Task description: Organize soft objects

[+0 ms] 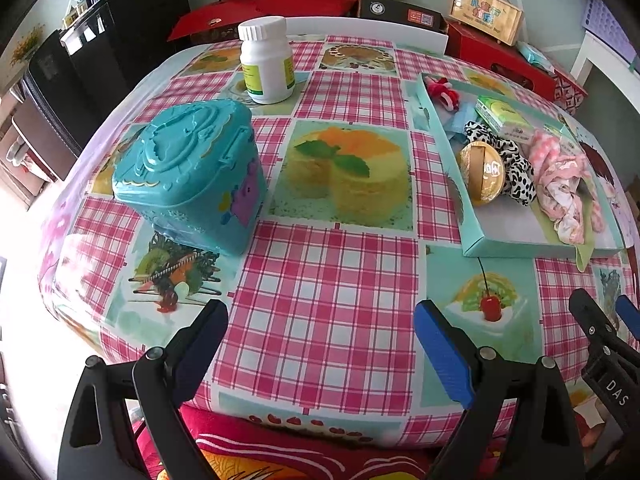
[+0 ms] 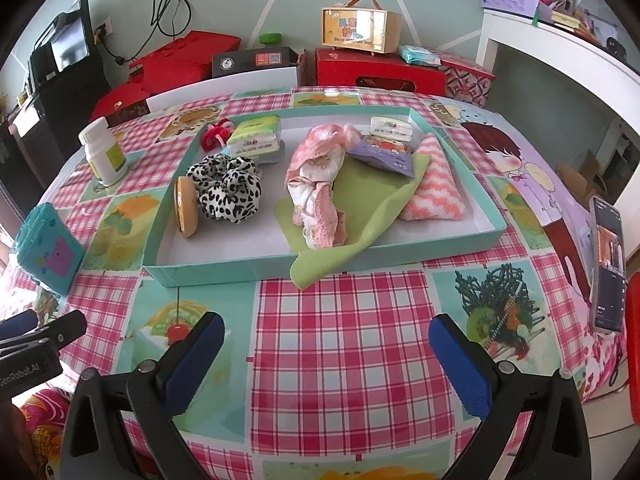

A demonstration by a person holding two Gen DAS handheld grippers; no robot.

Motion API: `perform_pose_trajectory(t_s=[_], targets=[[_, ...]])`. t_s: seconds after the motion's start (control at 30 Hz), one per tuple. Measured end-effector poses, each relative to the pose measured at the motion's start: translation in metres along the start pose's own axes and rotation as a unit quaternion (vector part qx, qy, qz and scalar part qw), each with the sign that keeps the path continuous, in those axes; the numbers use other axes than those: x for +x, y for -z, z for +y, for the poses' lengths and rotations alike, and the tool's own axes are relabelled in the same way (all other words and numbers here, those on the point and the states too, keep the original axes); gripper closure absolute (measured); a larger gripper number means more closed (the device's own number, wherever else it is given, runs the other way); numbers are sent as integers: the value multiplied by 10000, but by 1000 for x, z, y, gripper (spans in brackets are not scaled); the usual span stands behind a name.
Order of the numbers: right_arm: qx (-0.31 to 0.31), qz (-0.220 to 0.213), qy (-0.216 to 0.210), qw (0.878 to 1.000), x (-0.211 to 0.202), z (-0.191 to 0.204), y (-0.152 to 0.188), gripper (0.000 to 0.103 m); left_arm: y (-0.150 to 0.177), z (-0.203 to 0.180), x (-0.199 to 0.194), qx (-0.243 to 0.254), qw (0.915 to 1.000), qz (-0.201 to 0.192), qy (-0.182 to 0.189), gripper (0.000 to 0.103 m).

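Both your claws hang spread and empty over the near edge of the worktop (image 2: 336,320): left claw (image 1: 320,344) in front of the teal toy case (image 1: 188,176), right claw (image 2: 326,360) facing the shallow teal tray (image 2: 224,270).

The soft things all lie in that tray, loosely heaped, not sorted: leopard scrunchie (image 2: 226,186) at the left against a round gold tin (image 2: 187,206) standing on edge, crumpled pink cloth (image 2: 316,184) in the middle on a green cloth (image 2: 360,200) whose corner droops over the tray's front wall, and a folded orange zigzag towel (image 2: 434,184) at the right. Tissue packs (image 2: 254,136) and a red hair tie (image 2: 214,136) sit along the back.

The tray lies ahead of your right claw, apart from it; the green corner is nearest. From the left claw it is off to the right, well apart. The white bottle (image 1: 266,60) stands outside the tray. Whether this heap is sorted or waiting, I can't tell.
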State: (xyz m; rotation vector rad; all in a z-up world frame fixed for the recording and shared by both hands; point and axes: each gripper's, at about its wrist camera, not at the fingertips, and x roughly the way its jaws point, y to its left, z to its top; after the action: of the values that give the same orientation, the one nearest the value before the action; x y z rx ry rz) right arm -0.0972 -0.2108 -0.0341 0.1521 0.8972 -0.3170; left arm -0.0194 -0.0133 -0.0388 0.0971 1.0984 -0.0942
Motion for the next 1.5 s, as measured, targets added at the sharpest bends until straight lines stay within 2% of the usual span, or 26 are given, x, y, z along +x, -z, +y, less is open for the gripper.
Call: perform_pose_trajectory(t_s=[0.63,1.5], targets=[[-2,-3,-1,10000,0,1,1,0,1,-4,0,195,9996,-31,-178,9],[-8,16,-1,10000,2,2,1,0,2,-4,-5,250,9994,-188,-168,9]])
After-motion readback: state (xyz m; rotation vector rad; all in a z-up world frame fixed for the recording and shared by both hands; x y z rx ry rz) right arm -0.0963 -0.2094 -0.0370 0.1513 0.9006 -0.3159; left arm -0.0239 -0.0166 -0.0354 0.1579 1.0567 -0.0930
